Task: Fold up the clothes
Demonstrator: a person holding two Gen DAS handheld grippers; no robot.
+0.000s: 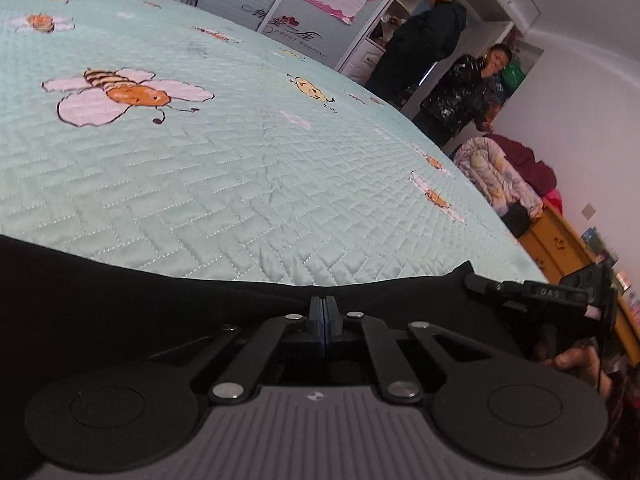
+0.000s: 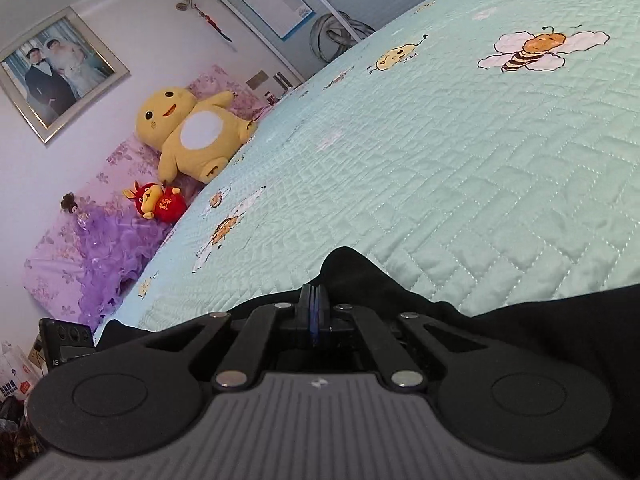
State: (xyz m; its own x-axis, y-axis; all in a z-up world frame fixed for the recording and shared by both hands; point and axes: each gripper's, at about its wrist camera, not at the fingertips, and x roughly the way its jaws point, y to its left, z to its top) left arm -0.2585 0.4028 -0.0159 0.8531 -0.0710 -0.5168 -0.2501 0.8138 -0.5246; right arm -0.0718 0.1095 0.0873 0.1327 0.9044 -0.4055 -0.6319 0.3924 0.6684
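Left wrist: left tongs (image 1: 325, 307) closed, pinching black garment (image 1: 120, 288) edge (right tongs (image 2: 314, 296) likewise).

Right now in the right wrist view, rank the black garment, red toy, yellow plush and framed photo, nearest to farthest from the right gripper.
1. Black garment: pinched at the right gripper.
2. Red toy: left, at the bed's edge.
3. Yellow plush: left, behind the red toy.
4. Framed photo: far left, on the wall.

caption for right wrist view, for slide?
Right gripper shut on black garment at the edge of a bee-print quilt.
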